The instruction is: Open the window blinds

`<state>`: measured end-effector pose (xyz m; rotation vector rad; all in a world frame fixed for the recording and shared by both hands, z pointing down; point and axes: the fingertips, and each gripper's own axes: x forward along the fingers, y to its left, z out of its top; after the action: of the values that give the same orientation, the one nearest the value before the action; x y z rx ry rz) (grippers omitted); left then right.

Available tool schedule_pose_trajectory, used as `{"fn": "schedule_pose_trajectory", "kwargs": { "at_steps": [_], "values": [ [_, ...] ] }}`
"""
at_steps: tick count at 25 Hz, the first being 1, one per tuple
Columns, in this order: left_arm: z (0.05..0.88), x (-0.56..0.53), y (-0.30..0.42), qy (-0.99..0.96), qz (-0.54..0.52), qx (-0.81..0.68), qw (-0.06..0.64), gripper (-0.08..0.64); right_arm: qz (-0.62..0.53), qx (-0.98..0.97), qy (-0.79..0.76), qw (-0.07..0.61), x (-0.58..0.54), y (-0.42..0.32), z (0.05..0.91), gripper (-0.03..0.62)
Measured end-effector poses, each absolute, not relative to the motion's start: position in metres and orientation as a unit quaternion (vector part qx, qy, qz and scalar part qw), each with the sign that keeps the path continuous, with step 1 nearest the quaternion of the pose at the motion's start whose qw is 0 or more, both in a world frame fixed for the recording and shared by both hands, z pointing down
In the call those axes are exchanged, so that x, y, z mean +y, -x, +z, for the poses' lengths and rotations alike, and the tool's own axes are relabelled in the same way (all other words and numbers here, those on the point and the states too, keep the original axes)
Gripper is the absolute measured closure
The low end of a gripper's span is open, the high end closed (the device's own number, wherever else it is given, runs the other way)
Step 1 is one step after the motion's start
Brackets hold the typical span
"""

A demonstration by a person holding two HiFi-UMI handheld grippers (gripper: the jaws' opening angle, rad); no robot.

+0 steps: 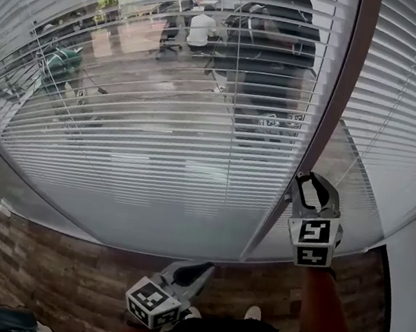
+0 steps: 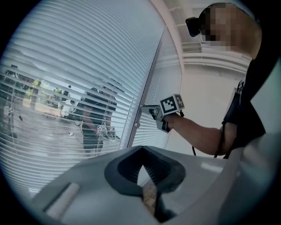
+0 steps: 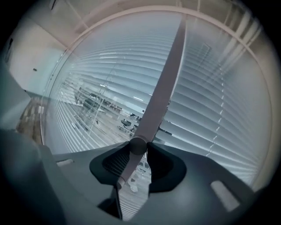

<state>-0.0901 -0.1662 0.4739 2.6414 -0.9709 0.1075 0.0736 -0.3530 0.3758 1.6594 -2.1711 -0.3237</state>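
Reach at white slatted blinds point(image 1: 141, 152)
Right gripper point(image 1: 307, 180), forearm outstretched, clamps round dark knob point(image 3: 137, 146) on brown post point(image 1: 338, 103); left gripper point(image 1: 207, 268) held low, jaws together, empty.

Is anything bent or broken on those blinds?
Nothing stands out. The slats lie even and parallel, none bent or hanging loose. The right gripper grips a round knob at the window post.

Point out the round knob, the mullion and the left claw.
round knob point(image 3: 137, 146): right gripper view, centre of its face.
mullion point(image 1: 330, 117): head view, mid-length of the post.
left claw point(image 2: 142, 149): left gripper view, midway between its fingertips.
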Motion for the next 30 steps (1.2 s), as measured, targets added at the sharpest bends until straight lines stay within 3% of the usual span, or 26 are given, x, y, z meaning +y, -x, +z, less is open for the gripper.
{"fn": "schedule_pose_trajectory", "kwargs": {
  "at_steps": [4, 10, 23, 27, 30],
  "values": [
    [0.476, -0.167, 0.089, -0.927, 0.036, -0.338, 0.159, 0.560, -0.181, -0.744, -0.593, 0.249, -0.354, -0.074, 0.378, 0.445],
    [0.476, -0.166, 0.088, -0.927, 0.037, -0.338, 0.160, 0.558, -0.193, -0.739, -0.592, 0.259, -0.353, -0.073, 0.378, 0.445],
    [0.476, -0.163, 0.097, -0.926, 0.032, -0.341, 0.160, 0.558, -0.093, -0.801, -0.570, 0.161, -0.325, -0.075, 0.380, 0.422],
    [0.481, -0.157, 0.106, -0.927, 0.028, -0.339, 0.159, 0.558, 0.016, -0.855, -0.514, 0.076, -0.286, -0.059, 0.402, 0.550],
    [0.486, -0.151, 0.115, -0.928, 0.023, -0.336, 0.159, 0.558, 0.115, -0.884, -0.452, 0.014, -0.244, -0.038, 0.428, 0.566]
  ]
}}
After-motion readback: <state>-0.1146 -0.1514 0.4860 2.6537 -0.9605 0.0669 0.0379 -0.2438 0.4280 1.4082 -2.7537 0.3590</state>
